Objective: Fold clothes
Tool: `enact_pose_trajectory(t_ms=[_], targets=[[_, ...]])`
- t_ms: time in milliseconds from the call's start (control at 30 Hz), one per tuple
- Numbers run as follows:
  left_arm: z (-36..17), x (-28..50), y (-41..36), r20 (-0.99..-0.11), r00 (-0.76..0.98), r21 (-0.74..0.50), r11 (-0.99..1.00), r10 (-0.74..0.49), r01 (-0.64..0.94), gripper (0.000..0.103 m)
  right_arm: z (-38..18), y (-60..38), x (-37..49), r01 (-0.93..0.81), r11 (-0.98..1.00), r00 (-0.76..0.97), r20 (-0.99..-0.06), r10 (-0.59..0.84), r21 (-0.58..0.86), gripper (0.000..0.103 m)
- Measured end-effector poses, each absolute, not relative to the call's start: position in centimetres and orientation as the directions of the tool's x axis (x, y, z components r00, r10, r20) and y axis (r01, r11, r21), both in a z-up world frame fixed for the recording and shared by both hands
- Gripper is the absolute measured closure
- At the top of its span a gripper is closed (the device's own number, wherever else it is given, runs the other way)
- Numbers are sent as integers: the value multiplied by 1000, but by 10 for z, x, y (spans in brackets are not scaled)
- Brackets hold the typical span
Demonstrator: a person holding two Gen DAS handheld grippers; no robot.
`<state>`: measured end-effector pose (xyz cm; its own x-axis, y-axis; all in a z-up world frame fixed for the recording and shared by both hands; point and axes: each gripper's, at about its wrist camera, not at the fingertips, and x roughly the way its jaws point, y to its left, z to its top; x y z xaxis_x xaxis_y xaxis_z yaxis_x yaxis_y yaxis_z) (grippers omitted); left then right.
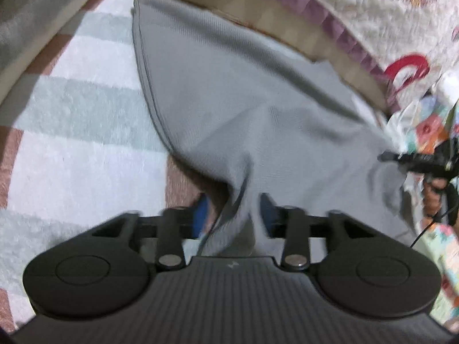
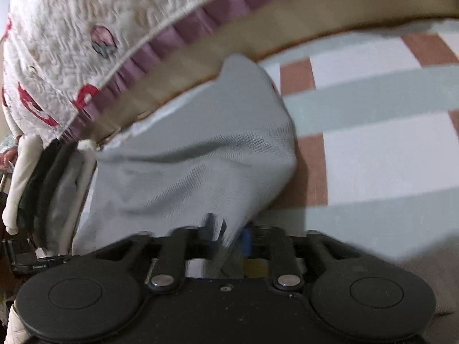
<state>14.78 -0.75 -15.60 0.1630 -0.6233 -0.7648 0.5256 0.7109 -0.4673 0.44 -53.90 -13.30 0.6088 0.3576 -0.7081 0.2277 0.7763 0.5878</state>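
A grey knit garment [image 1: 243,91] hangs stretched above a checked mat, with its far hem trailing toward the bed edge. My left gripper [image 1: 233,210] is shut on a bunched corner of it, and the cloth runs between the blue pads [image 1: 202,209]. In the left wrist view my right gripper [image 1: 401,159], held by a hand [image 1: 433,197], pinches the garment's other corner at the far right. From the right wrist view the same grey garment [image 2: 200,149] spreads away from my right gripper [image 2: 229,229], which is shut on its edge. Both views are motion-blurred.
The checked mat [image 1: 71,149] of white, pale green and brown squares lies below. A beige bed base [image 2: 258,23] curves along the far side, topped by a white quilt [image 2: 86,14] with red shapes and a purple frill. A black and white device [image 2: 43,186] sits at left.
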Motion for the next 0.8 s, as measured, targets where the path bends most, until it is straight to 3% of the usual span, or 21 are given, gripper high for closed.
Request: enact_pose_trajectory(t_ms=[67, 167, 233, 300, 333, 467, 667, 800], targets=[[-157, 146, -12, -780, 167, -437, 716, -603, 544, 56, -136, -538, 5, 242, 778, 598, -721, 351, 580, 58], [-154, 143, -14, -788, 188, -401, 721, -586, 565, 70, -123, -552, 12, 292, 797, 620, -739, 263, 529, 58], [-142, 150, 0, -778, 227, -396, 738, -586, 547, 66, -109, -574, 18, 333, 782, 676, -711, 192, 527, 58], [-130, 157, 15, -768, 265, -390, 754, -583, 529, 37, -93, -589, 35, 334, 782, 707, -689, 161, 526, 57], [-124, 161, 22, -762, 284, -388, 762, -582, 519, 33, -85, -589, 51, 307, 820, 694, -703, 154, 482, 57], [-113, 205, 13, -738, 376, -380, 806, -560, 454, 32, -70, -574, 126, 185, 947, 635, -768, 88, 261, 57], [-121, 241, -9, -746, 434, -332, 846, -506, 416, 32, -104, -554, 197, 180, 958, 663, -747, 51, 225, 58], [-127, 261, -21, -750, 464, -299, 868, -471, 396, 32, -124, -540, 217, 142, 986, 692, -721, -36, 88, 58]])
